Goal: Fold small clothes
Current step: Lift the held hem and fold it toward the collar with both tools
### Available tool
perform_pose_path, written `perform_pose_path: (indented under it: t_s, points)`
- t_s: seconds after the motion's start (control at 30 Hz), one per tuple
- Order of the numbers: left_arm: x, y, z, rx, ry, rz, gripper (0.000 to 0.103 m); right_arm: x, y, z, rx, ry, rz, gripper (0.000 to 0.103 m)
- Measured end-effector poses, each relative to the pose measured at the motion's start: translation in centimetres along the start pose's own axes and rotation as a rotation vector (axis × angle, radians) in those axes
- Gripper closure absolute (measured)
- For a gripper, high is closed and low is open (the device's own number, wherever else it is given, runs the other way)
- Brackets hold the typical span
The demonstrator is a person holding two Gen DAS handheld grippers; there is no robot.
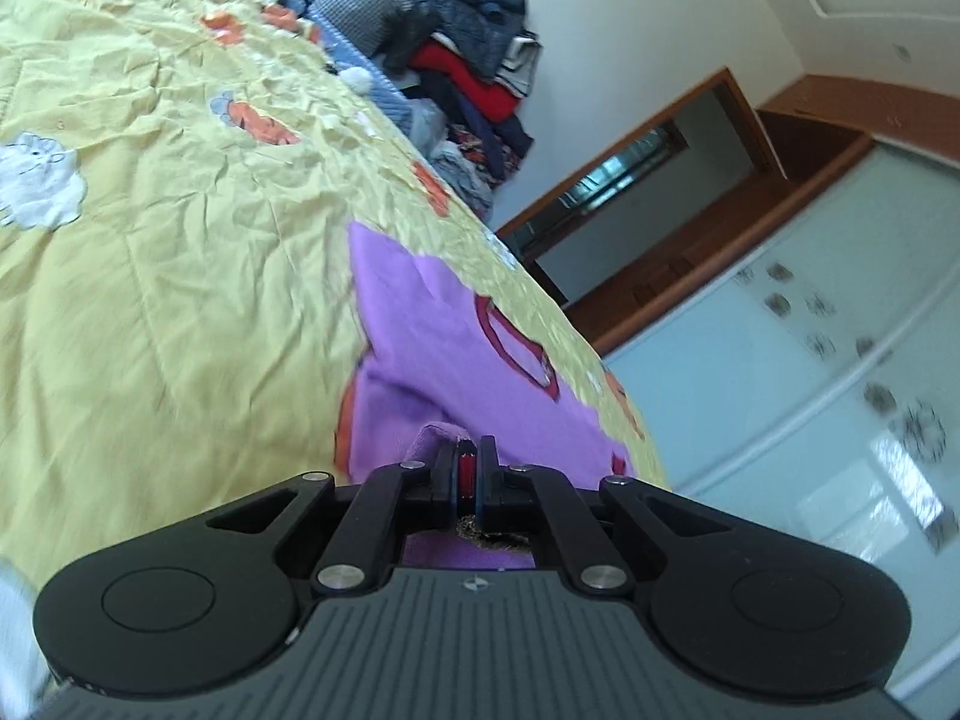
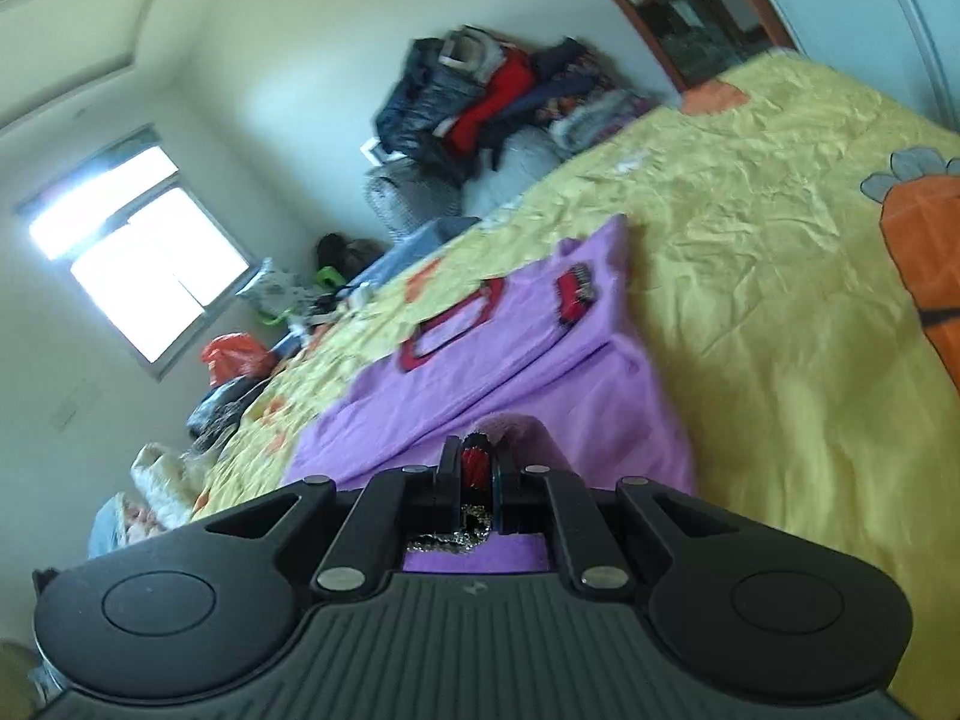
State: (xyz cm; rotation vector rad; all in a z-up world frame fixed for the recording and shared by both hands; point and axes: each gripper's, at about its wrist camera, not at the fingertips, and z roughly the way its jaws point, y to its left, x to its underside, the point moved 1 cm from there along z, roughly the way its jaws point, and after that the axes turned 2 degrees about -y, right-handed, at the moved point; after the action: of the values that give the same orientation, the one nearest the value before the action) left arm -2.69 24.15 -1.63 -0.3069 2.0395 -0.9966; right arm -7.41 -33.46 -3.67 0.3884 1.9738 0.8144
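A small purple garment [image 1: 432,348] with dark red trimmed patches lies spread on the yellow bedspread [image 1: 180,276]. My left gripper [image 1: 467,456] is shut on the near edge of this garment, a fold of purple cloth with red trim pinched between its jaws. In the right wrist view the same purple garment [image 2: 480,348] stretches away from me, and my right gripper [image 2: 477,456] is shut on another part of its near edge, red trim showing between the jaws. Both held edges are lifted off the bedspread [image 2: 780,300]. Both views are tilted and blurred.
A pile of dark and red clothes [image 1: 468,48] is heaped at the far end of the bed, seen also as the clothes pile [image 2: 480,102]. A wardrobe with pale sliding doors [image 1: 810,372] stands to the side. A bright window [image 2: 138,246] and bags [image 2: 234,354] lie beyond the bed.
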Motion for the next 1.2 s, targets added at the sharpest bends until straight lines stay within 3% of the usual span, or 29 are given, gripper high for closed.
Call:
perform_pose_path:
  t_s: [0.43, 0.63, 1.0, 1.1, 1.17, 1.2]
  points:
    - [-7.9, 1.1, 10.5, -0.053, 0.016, -0.073, 0.099, -8.0, -2.4, 11.0, 0.046, 0.091, 0.1, 0.094]
    - [-10.1, 2.5, 14.4, -0.085, 0.05, -0.113, 0.099, -10.1, -5.3, 14.9, 0.059, 0.126, 0.215, 0.094]
    - [-12.2, 4.3, 20.9, -0.162, 0.124, -0.098, 0.098, -11.7, -5.5, 19.7, 0.133, 0.137, 0.108, 0.093]
    - [-12.5, 5.8, 21.9, -0.178, 0.123, -0.15, 0.093, -12.0, -6.0, 20.1, 0.112, 0.144, 0.155, 0.068]
    - [-13.5, 5.7, 21.6, -0.205, 0.099, -0.143, 0.086, -12.7, -5.8, 19.5, 0.08, 0.121, 0.171, 0.031]
    - [-14.3, 5.2, 21.1, -0.238, 0.072, -0.115, 0.076, -13.2, -5.5, 19.0, 0.09, 0.1, 0.175, 0.022]
